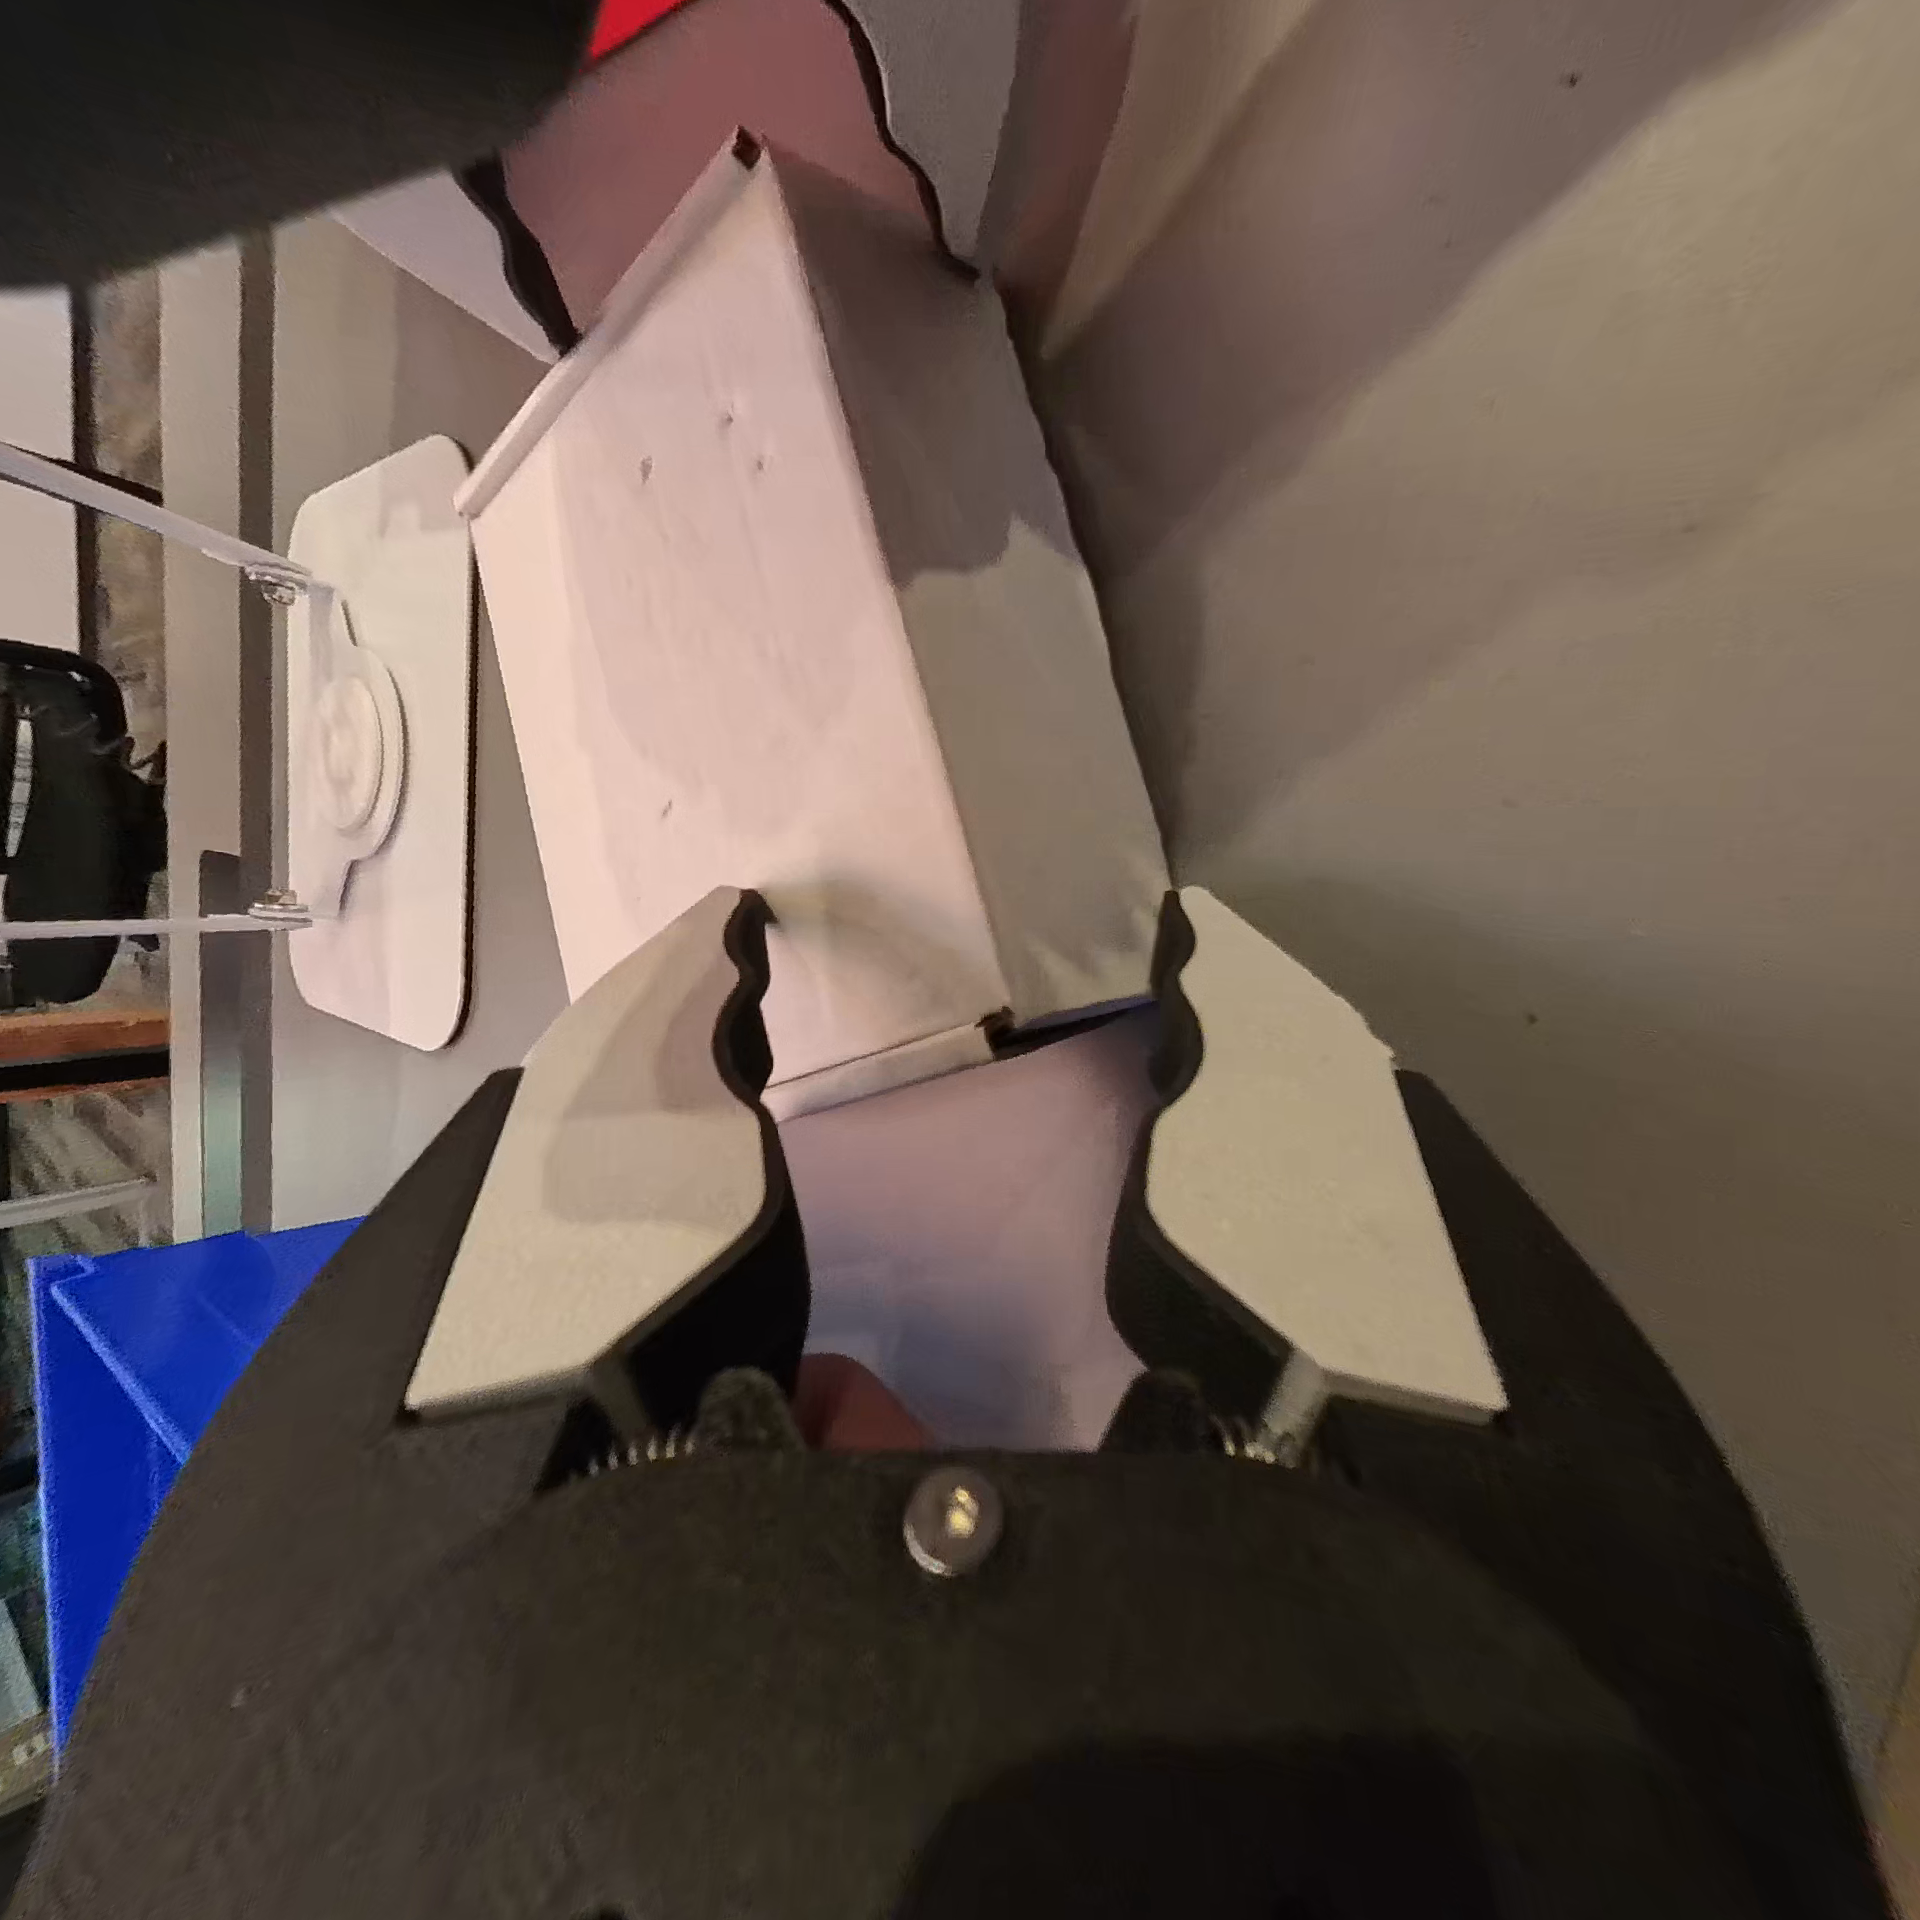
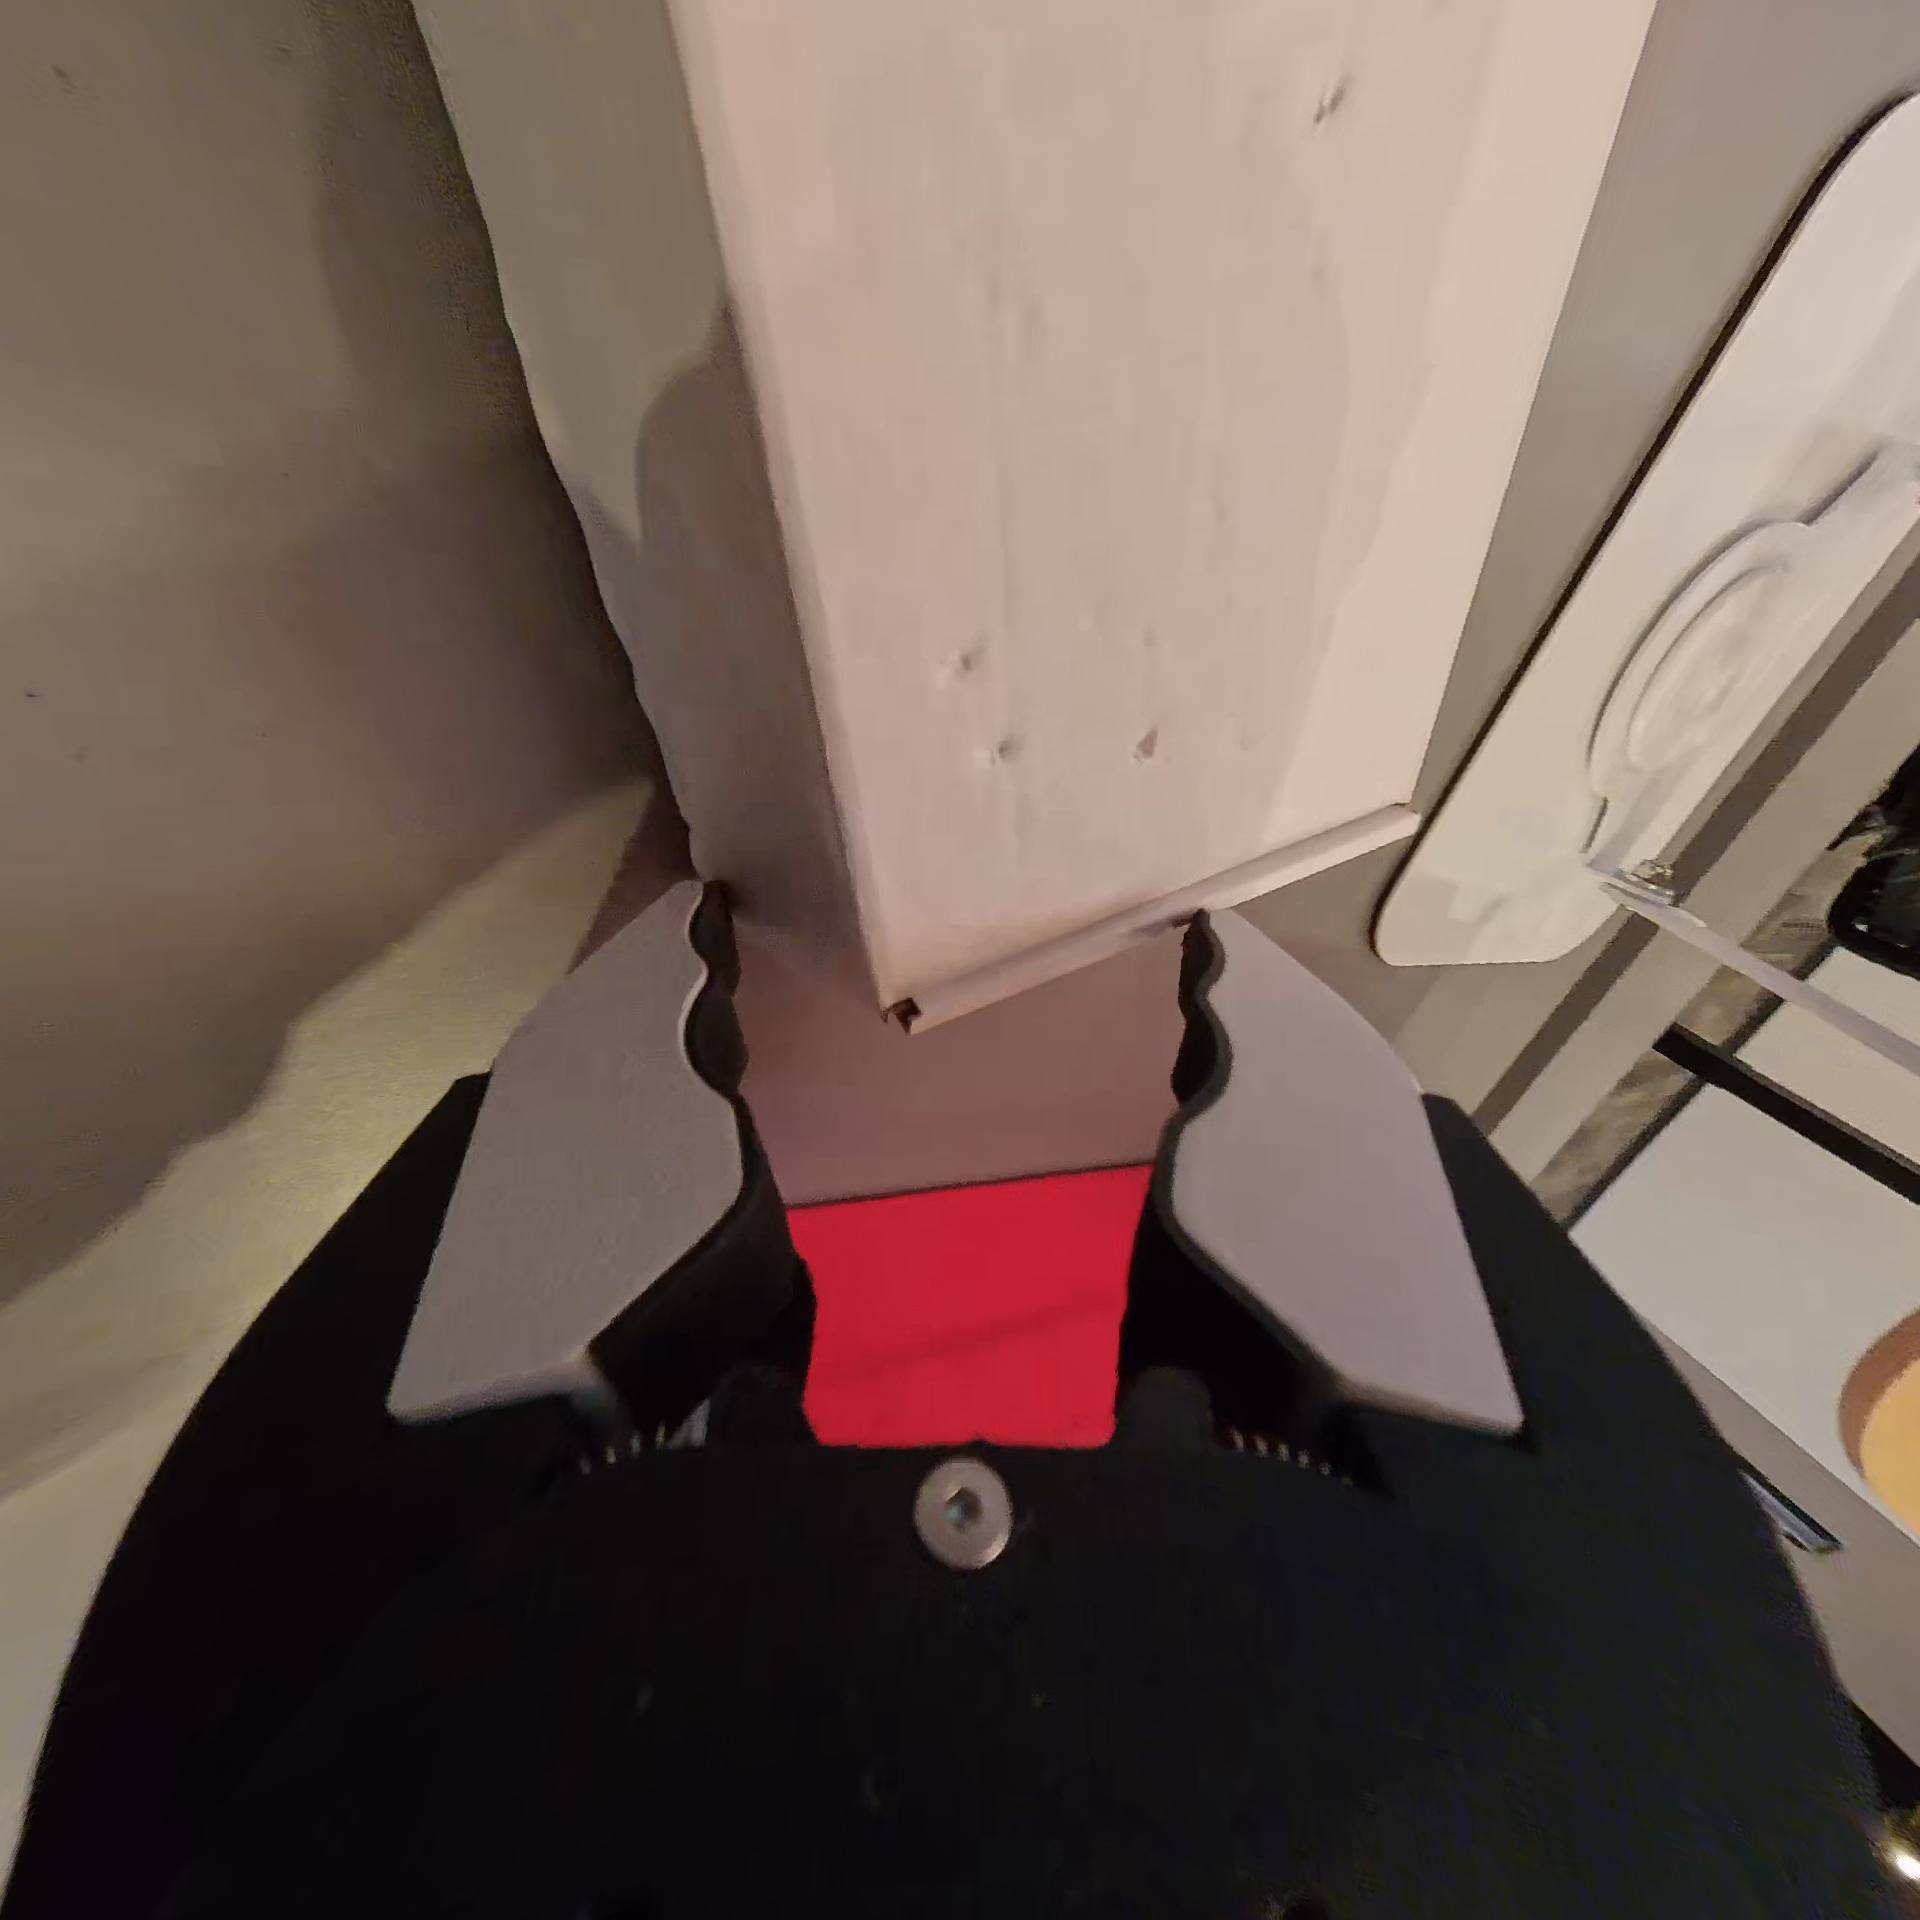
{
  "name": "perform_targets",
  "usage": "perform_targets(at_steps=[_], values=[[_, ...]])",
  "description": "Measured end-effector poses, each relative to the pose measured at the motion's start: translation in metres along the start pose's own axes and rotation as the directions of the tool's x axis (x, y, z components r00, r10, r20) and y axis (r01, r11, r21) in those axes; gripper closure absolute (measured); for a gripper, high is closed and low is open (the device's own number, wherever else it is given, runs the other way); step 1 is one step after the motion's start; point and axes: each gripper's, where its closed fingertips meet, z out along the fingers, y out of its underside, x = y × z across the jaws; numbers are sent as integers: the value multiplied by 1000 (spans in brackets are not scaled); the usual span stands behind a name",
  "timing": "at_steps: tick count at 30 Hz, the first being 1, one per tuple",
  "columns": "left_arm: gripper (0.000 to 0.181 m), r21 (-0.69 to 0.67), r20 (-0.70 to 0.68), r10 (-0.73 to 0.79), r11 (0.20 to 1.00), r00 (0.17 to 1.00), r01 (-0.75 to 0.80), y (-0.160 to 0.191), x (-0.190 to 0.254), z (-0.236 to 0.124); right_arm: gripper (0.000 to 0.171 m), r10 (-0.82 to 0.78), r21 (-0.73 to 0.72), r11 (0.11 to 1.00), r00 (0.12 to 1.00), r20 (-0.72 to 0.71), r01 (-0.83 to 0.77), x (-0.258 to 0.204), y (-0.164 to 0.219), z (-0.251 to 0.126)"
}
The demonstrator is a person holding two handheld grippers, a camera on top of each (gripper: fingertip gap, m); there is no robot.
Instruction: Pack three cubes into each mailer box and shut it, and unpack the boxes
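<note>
A shut white mailer box (image 1: pixel 748 644) lies between my two grippers; both views are rolled sideways. My left gripper (image 1: pixel 961 904) is open, with the box's near end between its fingertips. A pale flap or panel (image 1: pixel 956 1247) lies between its fingers below the box end. My right gripper (image 2: pixel 956 914) is open at the opposite end of the box (image 2: pixel 1091 468), with a box corner between its tips. A red patch (image 2: pixel 956 1320) shows deep between its fingers; I cannot tell what it is. The right gripper's black body (image 1: pixel 208 104) shows at the far end in the left wrist view. No cubes are visible.
The beige tabletop (image 1: pixel 1558 727) runs along one side of the box and also shows in the right wrist view (image 2: pixel 260 520). A white board with a clear plastic mount (image 1: pixel 384 727) stands past the box, also in the right wrist view (image 2: pixel 1662 644). A blue bin (image 1: pixel 156 1382) sits near my left gripper. The left gripper's tips are roughly 12 cm from the right gripper's.
</note>
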Motion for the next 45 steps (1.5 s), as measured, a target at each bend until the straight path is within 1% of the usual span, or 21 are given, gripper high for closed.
perform_targets(at_steps=[4, 8, 13, 15, 17, 19, 21, 23, 25, 27, 28, 32, 35, 38, 41, 43, 45], values=[[114, 37, 51, 21, 999, 998, -23, 1, -3, 2, 99, -15, -36, 999, 997, -72, 13, 8, 0, 4], [116, 56, 72, 24, 998, 997, -28, 0, -4, 2, 101, -20, -55, 998, 996, -90, 15, 10, 0, 5], [115, 27, 63, 28, 999, 998, -29, 0, -4, 1, 100, -17, 0, 1000, 999, -50, 17, 10, 1, 3], [106, 22, 49, 20, 1000, 999, -21, -1, 0, 2, 98, 22, 72, 997, 1000, 14, -23, 8, 0, 0], [105, 23, 51, 20, 1000, 998, -21, -1, 0, 2, 101, 53, 141, 988, 997, 59, -61, 8, -5, -5], [111, 34, 61, 16, 999, 998, -18, -1, -3, 2, 98, 37, 150, 988, 998, 46, -44, 13, -6, -7], [117, 46, 67, 10, 999, 998, -14, -2, -6, 2, 93, 7, 116, 993, 1000, 29, -10, 14, -6, -2], [117, 60, 67, 2, 998, 998, -6, -2, -7, 3, 82, -42, 47, 998, 999, -11, 43, 15, -3, 7], [117, 79, 79, -14, 997, 997, 8, -4, -7, 4, 71, -50, 20, 999, 998, -42, 51, 16, -4, 12], [118, 90, 82, -17, 996, 996, 9, -3, -7, 4, 74, -49, 8, 999, 991, -121, 50, 23, -5, 14], [118, 88, 84, -13, 996, 996, 6, -3, -7, 4, 77, -52, 11, 998, 990, -129, 54, 23, -5, 15], [120, 82, 93, 5, 997, 996, -13, -3, -8, 5, 85, -67, -2, 998, 988, -138, 67, 24, -6, 15], [121, 75, 98, 23, 997, 995, -31, -3, -8, 5, 87, -79, -46, 996, 986, -144, 73, 24, -5, 15], [120, 73, 97, 19, 997, 995, -26, -3, -8, 4, 86, -68, -51, 997, 988, -140, 61, 23, -5, 14], [117, 25, 94, 39, 999, 995, -42, 1, -9, 2, 86, -37, -36, 999, 996, -86, 34, 18, -5, 9], [113, 14, 73, 12, 1000, 997, -13, 8, -10, -1, 90, -13, -7, 1000, 1000, -13, 12, 10, -8, 1], [112, 15, 60, -28, 1000, 998, 27, 13, -11, -5, 95, -46, -17, 999, 998, 30, 47, 5, -5, -7]])
